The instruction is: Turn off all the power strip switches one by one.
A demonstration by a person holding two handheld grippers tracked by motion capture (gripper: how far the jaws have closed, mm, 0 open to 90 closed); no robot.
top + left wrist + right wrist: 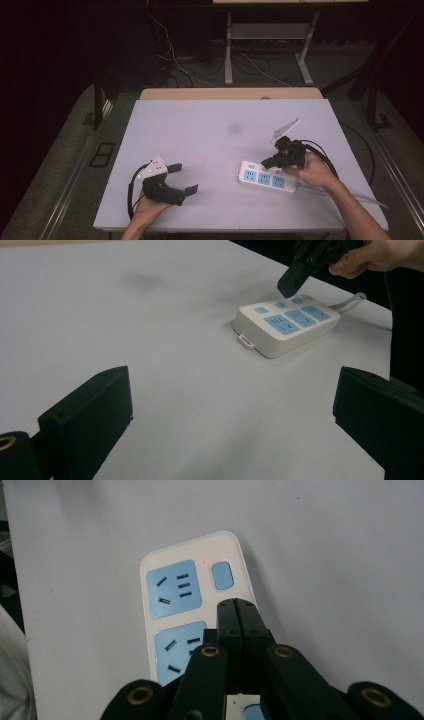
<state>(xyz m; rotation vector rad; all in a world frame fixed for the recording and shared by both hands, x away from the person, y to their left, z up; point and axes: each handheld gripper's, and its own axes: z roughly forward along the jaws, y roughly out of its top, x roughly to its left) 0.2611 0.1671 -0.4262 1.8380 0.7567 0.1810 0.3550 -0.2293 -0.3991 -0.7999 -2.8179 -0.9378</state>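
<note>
In the high view, a pale worktop (200, 135) stands in a dark room, with cables (175, 62) on the grey floor (65, 145) behind it. A white power strip (265, 177) with 3 blue sockets lies near the front right part. The left tongs (182, 179) rest at front left, jaws wide apart and holding nothing.

In the left gripper view, the strip lies flat on the bare surface.

In the right gripper view, the right tongs (236, 607) are pressed together, with no thing between, just above the strip beside a blue switch (222, 575).

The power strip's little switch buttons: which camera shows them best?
The right gripper view: one blue button sits close and sharp. The left gripper view shows three small buttons from the side; the high view shows the power strip small.
</note>
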